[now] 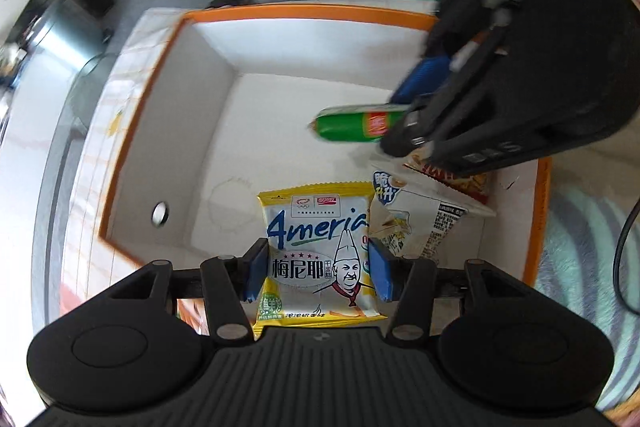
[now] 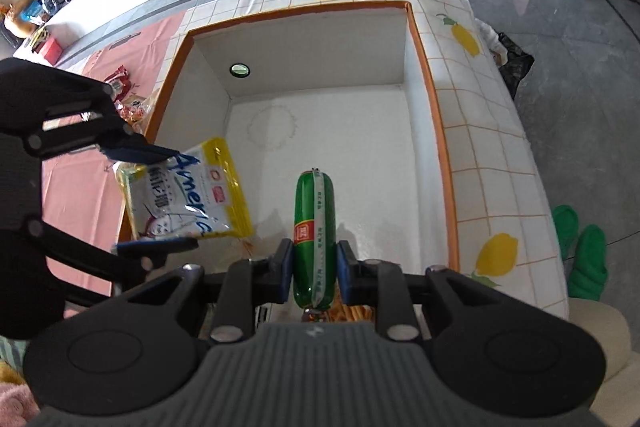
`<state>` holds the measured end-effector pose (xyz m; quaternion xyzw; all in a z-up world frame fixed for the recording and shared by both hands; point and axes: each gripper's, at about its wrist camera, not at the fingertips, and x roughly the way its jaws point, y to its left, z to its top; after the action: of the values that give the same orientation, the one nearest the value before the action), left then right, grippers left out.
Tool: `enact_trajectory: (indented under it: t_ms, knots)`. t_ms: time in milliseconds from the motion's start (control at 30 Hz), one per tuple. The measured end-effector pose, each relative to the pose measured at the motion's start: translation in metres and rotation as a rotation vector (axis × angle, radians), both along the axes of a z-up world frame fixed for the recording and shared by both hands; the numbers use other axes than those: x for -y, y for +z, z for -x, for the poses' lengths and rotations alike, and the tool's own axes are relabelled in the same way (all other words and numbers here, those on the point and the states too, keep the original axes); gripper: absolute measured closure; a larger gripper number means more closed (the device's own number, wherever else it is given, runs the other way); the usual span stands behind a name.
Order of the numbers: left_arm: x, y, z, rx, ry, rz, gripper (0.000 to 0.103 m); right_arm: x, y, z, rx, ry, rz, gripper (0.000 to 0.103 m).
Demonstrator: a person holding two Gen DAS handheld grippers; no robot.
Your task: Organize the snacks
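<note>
Yellow cracker packet (image 1: 320,251) is pinched in the left hand-held gripper (image 1: 318,273), green sausage (image 2: 314,239) clamped in the right hand-held gripper (image 2: 312,267), both over the orange-rimmed box (image 2: 430,99) near its front edge. Risk, I'd say: the slick sausage slipping and landing crooked (or the grippers bumping). Inside already: a white snack bag (image 1: 416,223) at the front right corner.

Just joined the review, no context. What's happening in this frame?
A person with two handheld grippers is putting snacks into a white box with an orange rim. The left gripper is shut on a yellow "Ameria" snack packet, the right gripper on a green-wrapped sausage; both are held over the box. A white snack bag and another packet already lie in one corner. More snacks wait on the pink cloth outside.
</note>
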<state>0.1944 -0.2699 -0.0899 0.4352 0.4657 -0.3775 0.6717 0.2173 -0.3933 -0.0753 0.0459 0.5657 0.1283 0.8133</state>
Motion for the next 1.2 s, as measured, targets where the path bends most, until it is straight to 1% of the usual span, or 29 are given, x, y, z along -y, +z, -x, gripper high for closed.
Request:
enact_trajectory:
  t_ms: [67,167,267,367,500,533,667,700,800,933,1100,1200]
  knots:
    - [0.005,-0.007,-0.001,-0.001,-0.048,-0.034,0.044,0.0,-0.005,-0.007,-0.011,-0.005,-0.021,0.084]
    - [0.009,-0.018,-0.008,-0.008,-0.074,-0.08,0.044,-0.001,-0.013,-0.015,-0.029,-0.01,-0.042,0.084]
    - [0.008,-0.029,-0.015,-0.035,-0.096,-0.088,0.044,-0.006,-0.026,-0.024,-0.046,-0.011,-0.06,0.084]
    - [0.008,-0.04,-0.021,-0.043,-0.101,-0.107,0.044,-0.007,-0.038,-0.033,-0.071,-0.026,-0.105,0.084]
    - [0.006,-0.043,-0.029,-0.07,-0.103,-0.104,0.043,-0.009,-0.049,-0.042,-0.098,-0.033,-0.123,0.084]
    - [0.005,-0.044,-0.03,-0.072,-0.105,-0.1,0.042,-0.009,-0.05,-0.044,-0.107,-0.04,-0.13,0.084]
    - [0.003,-0.048,-0.028,-0.072,-0.118,-0.092,0.031,-0.006,-0.058,-0.048,-0.141,-0.07,-0.143,0.083]
    - [0.001,-0.048,-0.027,-0.07,-0.121,-0.086,0.03,-0.006,-0.06,-0.049,-0.148,-0.077,-0.141,0.083]
    - [-0.005,-0.041,-0.028,-0.07,-0.107,-0.044,0.03,-0.008,-0.064,-0.054,-0.164,-0.087,-0.136,0.083]
    - [-0.021,-0.02,-0.027,-0.075,-0.069,0.034,0.03,-0.012,-0.067,-0.059,-0.187,-0.09,-0.127,0.083]
    - [-0.054,0.019,-0.027,-0.099,0.054,0.211,0.03,-0.024,-0.073,-0.061,-0.209,-0.083,-0.085,0.083]
    - [-0.075,0.035,-0.027,-0.093,0.14,0.295,0.03,-0.031,-0.074,-0.063,-0.195,-0.079,-0.047,0.08]
